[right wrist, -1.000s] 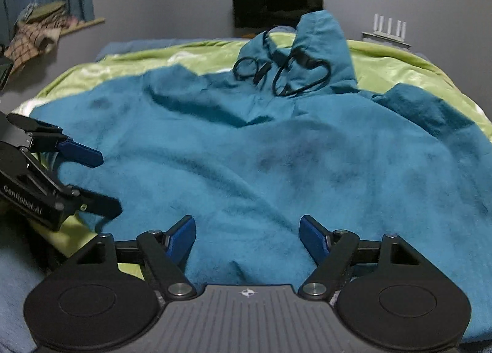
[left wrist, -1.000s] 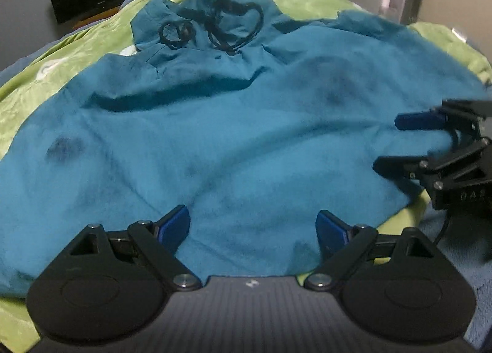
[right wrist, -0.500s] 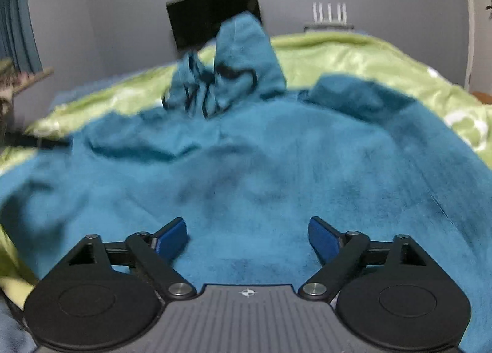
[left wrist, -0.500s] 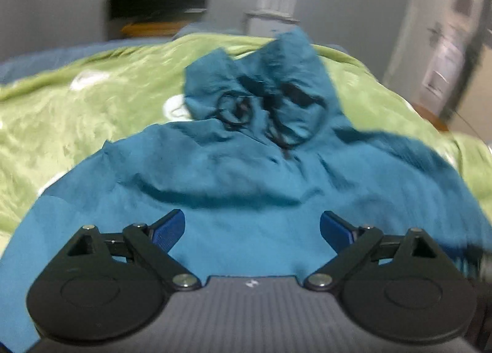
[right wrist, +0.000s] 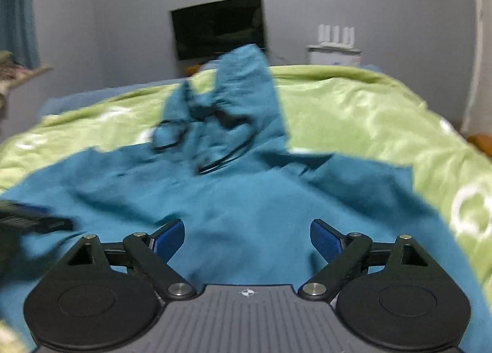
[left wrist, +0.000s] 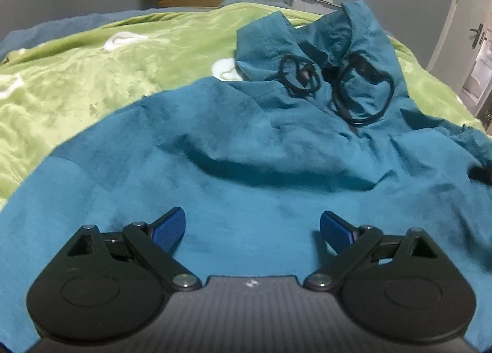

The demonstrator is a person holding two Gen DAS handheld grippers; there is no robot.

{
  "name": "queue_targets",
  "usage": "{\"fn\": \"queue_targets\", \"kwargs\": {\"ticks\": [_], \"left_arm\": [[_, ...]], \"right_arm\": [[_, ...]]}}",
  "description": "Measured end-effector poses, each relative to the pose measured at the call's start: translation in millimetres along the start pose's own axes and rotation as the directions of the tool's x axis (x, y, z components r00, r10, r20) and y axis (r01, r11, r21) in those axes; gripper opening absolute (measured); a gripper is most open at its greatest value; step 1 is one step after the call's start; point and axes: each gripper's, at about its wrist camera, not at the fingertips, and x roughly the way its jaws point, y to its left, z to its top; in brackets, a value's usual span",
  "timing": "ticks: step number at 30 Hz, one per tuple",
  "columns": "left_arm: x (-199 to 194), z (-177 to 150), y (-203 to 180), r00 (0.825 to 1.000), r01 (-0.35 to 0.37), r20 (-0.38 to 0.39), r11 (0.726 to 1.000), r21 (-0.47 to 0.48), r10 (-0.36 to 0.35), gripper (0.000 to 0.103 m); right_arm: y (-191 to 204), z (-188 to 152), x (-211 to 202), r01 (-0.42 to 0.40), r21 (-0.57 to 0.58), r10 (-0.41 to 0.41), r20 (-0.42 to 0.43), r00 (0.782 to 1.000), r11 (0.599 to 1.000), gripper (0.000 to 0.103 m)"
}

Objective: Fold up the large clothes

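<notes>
Bed w/ green blanket [left wrist: 92, 76]; TV [right wrist: 218, 31] on grey wall. Teal hoodie [left wrist: 261, 174] spread on blanket. Left tool [left wrist: 252, 228], right tool [right wrist: 247, 237]: both open, empty. Door [left wrist: 475, 45]: left view only.

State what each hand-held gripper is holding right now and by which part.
Nothing is held. The left hand-held gripper and the right hand-held gripper are both open over the teal hoodie, with no cloth between their fingers.
</notes>
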Motion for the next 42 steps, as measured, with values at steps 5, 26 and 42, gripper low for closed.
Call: {"fn": "queue_targets", "kwargs": {"ticks": [5,26,42], "left_arm": [[5,0,16,0.998,0.048,-0.038,0.997,-0.06,-0.05,0.095],[22,15,43,0.998,0.058,0.042,0.997,-0.056,-0.055,0.096],[26,3,59,0.992,0.104,0.085,0.986,-0.127,-0.094,0.096]], "right_arm": [[-20,4,70,0.091,-0.007,-0.09,-0.224,0.97,0.996,0.089],[-23,170,214,-0.206,0.14,0.202,0.042,0.979,0.968,0.069],[-8,53,6,-0.343,-0.189,0.385,0.271,0.882,0.92,0.004]]}}
